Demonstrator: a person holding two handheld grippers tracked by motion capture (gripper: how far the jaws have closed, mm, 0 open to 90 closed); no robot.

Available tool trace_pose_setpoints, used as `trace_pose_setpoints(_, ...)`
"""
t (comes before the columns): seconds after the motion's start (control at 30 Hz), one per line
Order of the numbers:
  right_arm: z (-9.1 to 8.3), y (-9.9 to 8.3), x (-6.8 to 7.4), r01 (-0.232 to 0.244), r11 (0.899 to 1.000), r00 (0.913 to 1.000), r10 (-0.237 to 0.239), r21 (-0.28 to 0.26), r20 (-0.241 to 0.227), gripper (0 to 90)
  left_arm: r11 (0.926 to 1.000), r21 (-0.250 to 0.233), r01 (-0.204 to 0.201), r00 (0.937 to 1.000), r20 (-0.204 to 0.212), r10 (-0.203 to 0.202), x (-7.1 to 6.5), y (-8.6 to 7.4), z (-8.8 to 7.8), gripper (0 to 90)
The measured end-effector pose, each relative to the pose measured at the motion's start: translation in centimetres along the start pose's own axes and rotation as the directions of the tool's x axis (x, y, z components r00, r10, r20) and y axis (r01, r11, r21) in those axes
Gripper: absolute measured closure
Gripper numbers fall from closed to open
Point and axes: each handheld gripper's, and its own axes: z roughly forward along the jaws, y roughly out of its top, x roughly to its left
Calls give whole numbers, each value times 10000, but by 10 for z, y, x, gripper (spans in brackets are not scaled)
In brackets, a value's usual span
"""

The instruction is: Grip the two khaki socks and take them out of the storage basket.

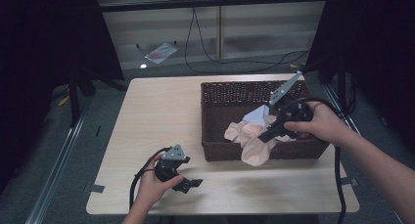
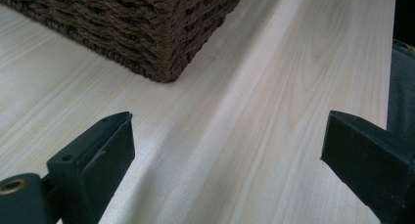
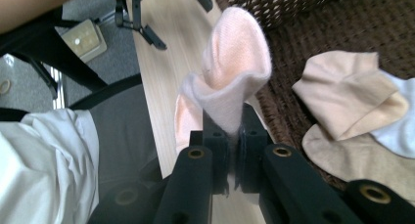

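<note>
Pale pink fabric is what I have pinched in my right gripper [image 1: 268, 134]: a pink sock [image 1: 258, 150], clamped between the two black jaws, which stand pressed together on its edge. From the high view the sock hangs over the near wall of the dark wicker basket [image 1: 230, 94], its lower part draped outside against the weave, while my right hand [image 1: 320, 122] holds the tool above the basket's near right part. Looking along the right gripper's own jaws, I see the sock [image 3: 230, 82] rising from the clamp in a folded curl, with the basket's rim behind it. Inside the basket lie two beige socks [image 3: 352, 121] overlapping one another, and a white sock [image 3: 399, 131] partly under them at the right edge. My left gripper [image 1: 190, 183] sits low over the light wooden table [image 1: 156, 111], near its front edge and well apart from the sock; its jaws stand wide apart with nothing between them. In its view the basket's corner [image 2: 164, 48] stands just ahead on the wood.
</note>
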Motion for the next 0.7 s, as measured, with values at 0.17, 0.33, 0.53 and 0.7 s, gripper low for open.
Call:
trace_pose_setpoints(0.17, 15, -4, 1, 95, 9988, 9999, -90, 474, -119, 859, 10000, 69, -14, 10000, -14, 14, 0, 0, 0, 52)
trace_pose_setpoints(0.33, 29, -7, 0, 106, 9967, 9998, -91, 804, -194, 857, 10000, 55, 7, 10000, -31, -6, 0, 0, 0, 52)
trace_pose_setpoints(0.53, 53, -12, 0, 106, 9907, 9997, -75, 1357, -232, 855, 10000, 76, -3, 10000, -4, 3, 0, 0, 0, 52)
trace_pose_setpoints(0.7, 72, -17, -2, 216, 9840, 9995, -172, 1769, -264, 848, 10000, 45, 32, 10000, -19, -32, 0, 0, -1, 52)
